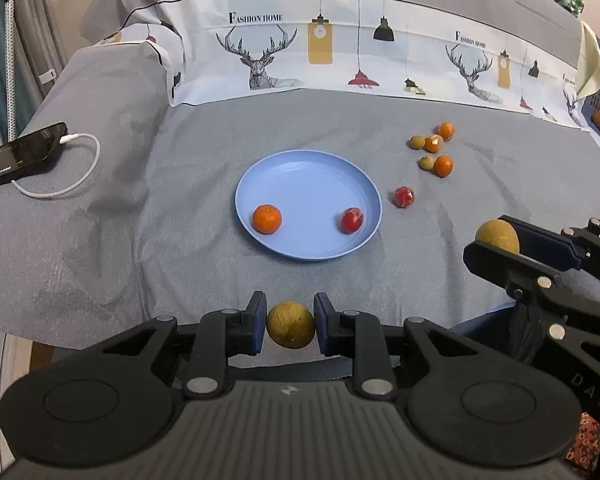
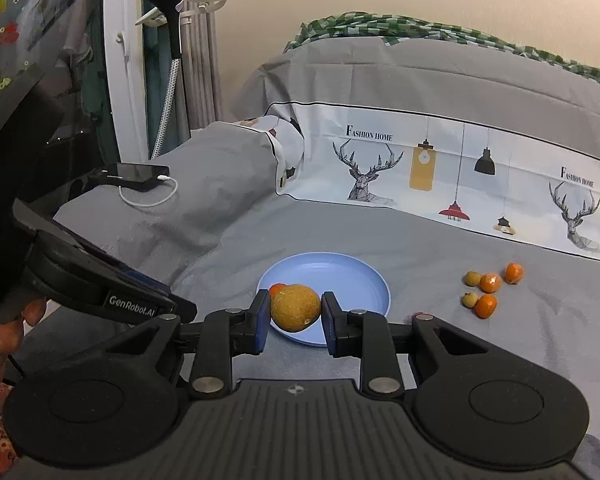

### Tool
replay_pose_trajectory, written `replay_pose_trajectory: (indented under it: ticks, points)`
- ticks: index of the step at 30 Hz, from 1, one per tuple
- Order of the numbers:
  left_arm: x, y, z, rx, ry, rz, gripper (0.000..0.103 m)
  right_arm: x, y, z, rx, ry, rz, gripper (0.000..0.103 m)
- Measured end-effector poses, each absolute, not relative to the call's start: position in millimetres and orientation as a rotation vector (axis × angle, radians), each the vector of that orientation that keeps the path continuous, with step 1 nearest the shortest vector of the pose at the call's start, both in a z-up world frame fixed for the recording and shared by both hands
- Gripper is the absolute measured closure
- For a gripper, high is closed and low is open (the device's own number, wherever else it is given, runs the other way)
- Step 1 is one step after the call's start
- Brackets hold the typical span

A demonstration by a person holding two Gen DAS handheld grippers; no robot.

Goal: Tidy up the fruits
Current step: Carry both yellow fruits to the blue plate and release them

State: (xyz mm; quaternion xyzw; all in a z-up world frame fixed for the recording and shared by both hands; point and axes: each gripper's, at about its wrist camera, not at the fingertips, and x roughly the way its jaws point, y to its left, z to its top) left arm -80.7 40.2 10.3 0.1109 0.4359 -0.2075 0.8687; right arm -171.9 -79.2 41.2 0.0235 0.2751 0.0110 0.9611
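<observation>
Fruits: two sit in the plate (image 1: 260,168) (six wait far right), and each gripper (image 1: 290,326) (image 2: 296,313) squeezes one more.

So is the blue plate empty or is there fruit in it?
Not empty. The blue plate holds an orange fruit and a red fruit.

Home bedroom, grey bedsheet (image 1: 140,184), deer-print duvet (image 1: 300,52), curtains (image 2: 198,40), phone (image 1: 24,152) charging on the bed
</observation>
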Motion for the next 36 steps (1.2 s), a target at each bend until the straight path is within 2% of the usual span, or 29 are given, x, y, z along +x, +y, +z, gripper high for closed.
replay_pose_trajectory:
  ticks: [21, 36]
  points:
    - [-64, 42, -4, 0.206, 0.956, -0.433, 0.075, -157, -82, 28, 0.037, 0.611, 0.012, 0.075]
    - [15, 20, -12, 0.168, 0.978, -0.418, 0.075, -91, -96, 3, 0.038, 0.656, -0.027, 0.075]
